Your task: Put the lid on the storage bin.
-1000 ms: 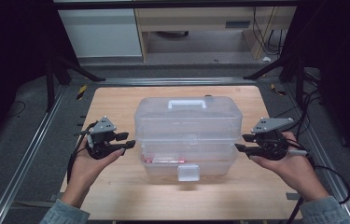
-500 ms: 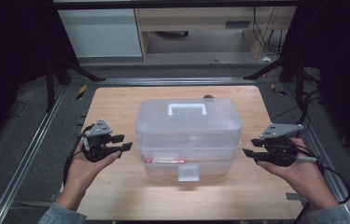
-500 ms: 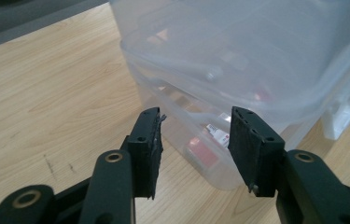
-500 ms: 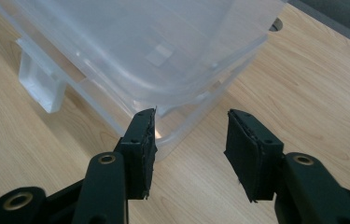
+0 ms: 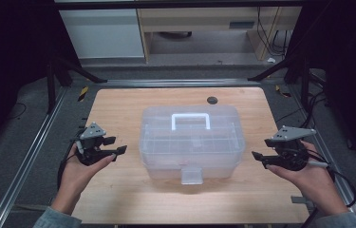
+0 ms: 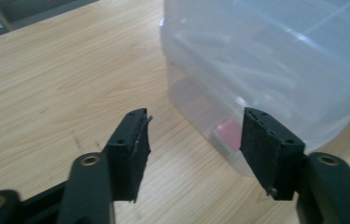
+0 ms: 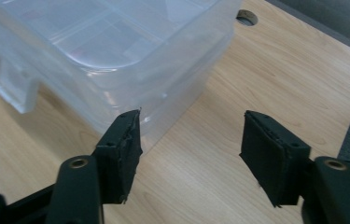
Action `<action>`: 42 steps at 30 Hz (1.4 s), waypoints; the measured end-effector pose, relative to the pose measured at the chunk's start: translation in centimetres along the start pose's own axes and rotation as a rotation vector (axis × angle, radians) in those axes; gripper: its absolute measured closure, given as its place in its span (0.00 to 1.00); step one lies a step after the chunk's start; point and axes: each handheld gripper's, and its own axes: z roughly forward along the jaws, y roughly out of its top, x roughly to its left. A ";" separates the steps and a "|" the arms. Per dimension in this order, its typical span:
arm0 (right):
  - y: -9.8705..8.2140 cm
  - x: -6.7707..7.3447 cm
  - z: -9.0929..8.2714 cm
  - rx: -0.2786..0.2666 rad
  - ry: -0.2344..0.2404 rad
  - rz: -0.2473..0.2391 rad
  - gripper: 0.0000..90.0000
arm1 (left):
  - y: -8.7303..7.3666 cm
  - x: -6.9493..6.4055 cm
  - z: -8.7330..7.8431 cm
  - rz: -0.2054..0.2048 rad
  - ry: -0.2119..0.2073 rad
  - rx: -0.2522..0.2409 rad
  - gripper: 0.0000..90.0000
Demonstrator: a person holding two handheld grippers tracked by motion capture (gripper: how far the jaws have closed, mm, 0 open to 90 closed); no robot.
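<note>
Both hand-held grippers point(image 5: 118, 145) point(image 5: 259, 160) withdrew, jaws opening — box point(image 5: 190, 142) apparently between them.

The high view looks forward and down from above the near edge of the wooden table point(image 5: 118, 109), taking in the whole top. The left gripper view rides low and close, facing the clear plastic organiser box point(image 6: 275, 60) from the left edge; the right gripper view faces that box point(image 7: 116, 46) from the right edge, toward the far right corner.
</note>
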 end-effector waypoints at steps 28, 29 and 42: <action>-5.0 -6.4 9.2 0.051 -0.181 0.259 0.40 | -4.9 5.8 7.6 -0.066 0.187 0.168 0.07; -5.0 -6.5 9.6 0.051 -0.177 0.266 0.40 | -5.0 6.0 8.0 -0.077 0.191 0.167 0.07; -5.2 -8.8 14.6 0.014 -0.240 0.354 0.36 | -5.6 6.9 11.4 -0.152 0.213 0.161 0.07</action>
